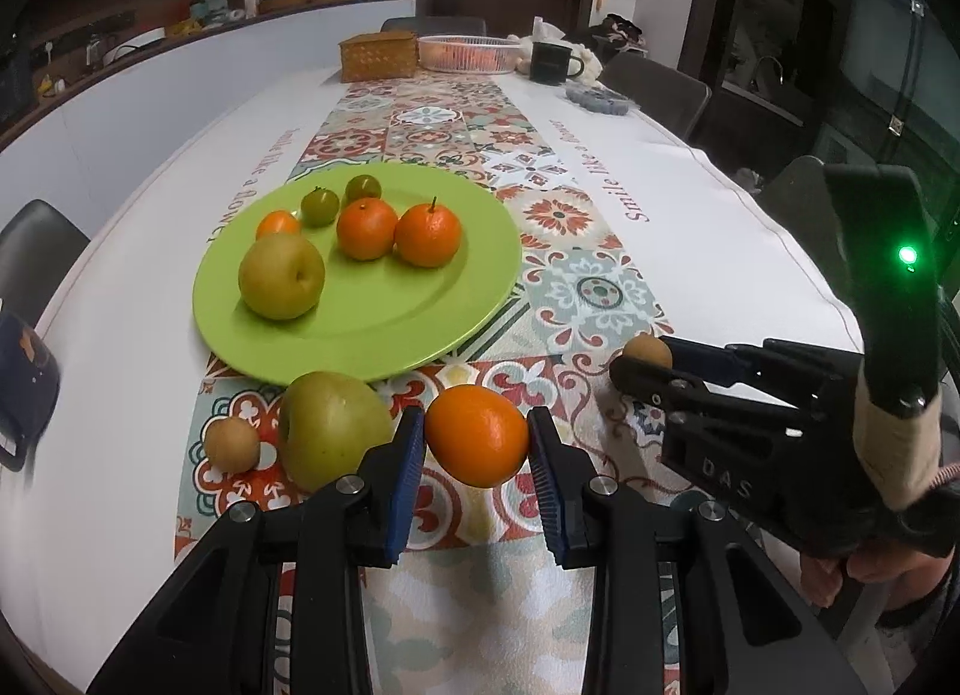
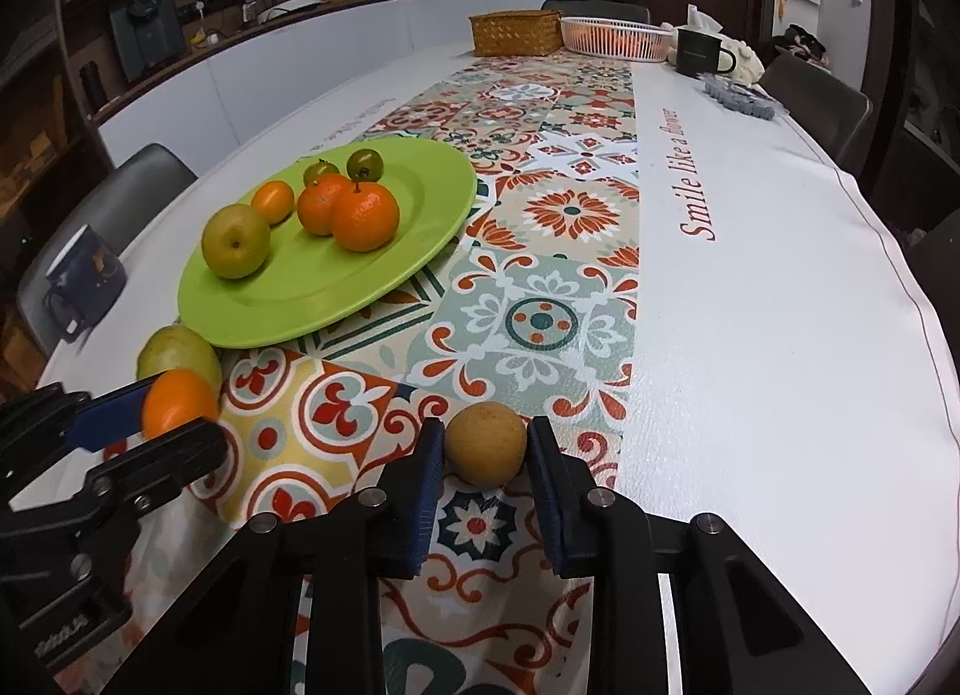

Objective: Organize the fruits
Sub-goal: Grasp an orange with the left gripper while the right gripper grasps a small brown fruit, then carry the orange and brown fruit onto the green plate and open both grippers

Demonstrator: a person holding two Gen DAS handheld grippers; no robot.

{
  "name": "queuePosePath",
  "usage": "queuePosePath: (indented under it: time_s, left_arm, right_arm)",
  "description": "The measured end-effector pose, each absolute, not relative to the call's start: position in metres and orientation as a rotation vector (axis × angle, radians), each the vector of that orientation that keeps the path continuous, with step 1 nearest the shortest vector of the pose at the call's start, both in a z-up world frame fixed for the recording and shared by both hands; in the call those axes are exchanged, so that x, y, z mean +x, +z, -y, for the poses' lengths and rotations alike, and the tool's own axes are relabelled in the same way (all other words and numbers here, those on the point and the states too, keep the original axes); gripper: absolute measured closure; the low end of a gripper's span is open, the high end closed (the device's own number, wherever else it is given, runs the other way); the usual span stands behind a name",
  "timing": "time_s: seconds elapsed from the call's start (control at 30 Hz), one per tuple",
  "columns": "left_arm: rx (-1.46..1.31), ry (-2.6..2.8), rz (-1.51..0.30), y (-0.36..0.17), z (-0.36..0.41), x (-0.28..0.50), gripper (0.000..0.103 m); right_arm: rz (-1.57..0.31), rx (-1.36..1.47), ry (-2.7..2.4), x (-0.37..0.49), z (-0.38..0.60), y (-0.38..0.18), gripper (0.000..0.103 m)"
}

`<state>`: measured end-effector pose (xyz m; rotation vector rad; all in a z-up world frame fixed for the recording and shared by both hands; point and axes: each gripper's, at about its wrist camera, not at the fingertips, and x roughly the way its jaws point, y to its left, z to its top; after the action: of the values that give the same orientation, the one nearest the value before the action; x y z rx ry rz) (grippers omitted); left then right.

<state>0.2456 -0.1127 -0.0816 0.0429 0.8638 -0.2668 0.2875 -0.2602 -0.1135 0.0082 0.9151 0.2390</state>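
A green plate point(image 1: 384, 329) on the patterned runner holds a pear point(image 1: 281, 276), oranges point(image 1: 427, 233) and two small green fruits point(image 1: 320, 205). My left gripper point(image 1: 476, 443) is shut on an orange point(image 1: 477, 434) just in front of the plate; it shows in the right wrist view point(image 2: 177, 402) too. A green pear point(image 1: 330, 434) and a small brown fruit point(image 1: 231, 444) lie on the cloth to its left. My right gripper point(image 2: 486, 449) is shut on another small brown fruit point(image 2: 486, 443), also seen in the left wrist view point(image 1: 648, 352).
A wicker box point(image 1: 378, 57), a pink basket point(image 1: 465, 53) and a dark mug point(image 1: 552, 62) stand at the table's far end. A blue mug point(image 2: 87, 275) sits at the left edge. Chairs surround the table.
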Motion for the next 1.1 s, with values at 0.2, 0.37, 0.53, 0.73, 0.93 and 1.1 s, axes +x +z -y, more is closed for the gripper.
queuePosePath:
  time_s: [0.2, 0.37, 0.53, 0.73, 0.93, 1.1]
  left_arm:
    - [0.04, -0.282, -0.852, -0.074, 0.112, 0.236, 0.069]
    - [0.035, -0.293, -0.833, -0.062, 0.109, 0.226, 0.069]
    - [0.022, -0.302, -0.799, -0.045, 0.099, 0.212, 0.069]
    - [0.016, -0.302, -0.762, -0.025, 0.085, 0.198, 0.069]
    - [0.026, -0.3, -0.725, -0.003, 0.072, 0.189, 0.069]
    - [0.034, -0.3, -0.703, 0.012, 0.062, 0.192, 0.069]
  right_arm:
    - [-0.875, -0.008, 0.253, 0.27, 0.256, -0.092, 0.074]
    - [-0.831, -0.007, 0.265, 0.253, 0.252, -0.069, 0.074]
    - [-0.787, -0.007, 0.276, 0.236, 0.242, -0.045, 0.074]
    - [-0.743, -0.003, 0.291, 0.222, 0.229, -0.022, 0.074]
    - [-0.694, 0.007, 0.299, 0.214, 0.217, 0.002, 0.074]
    - [-0.662, 0.004, 0.301, 0.215, 0.208, 0.019, 0.074]
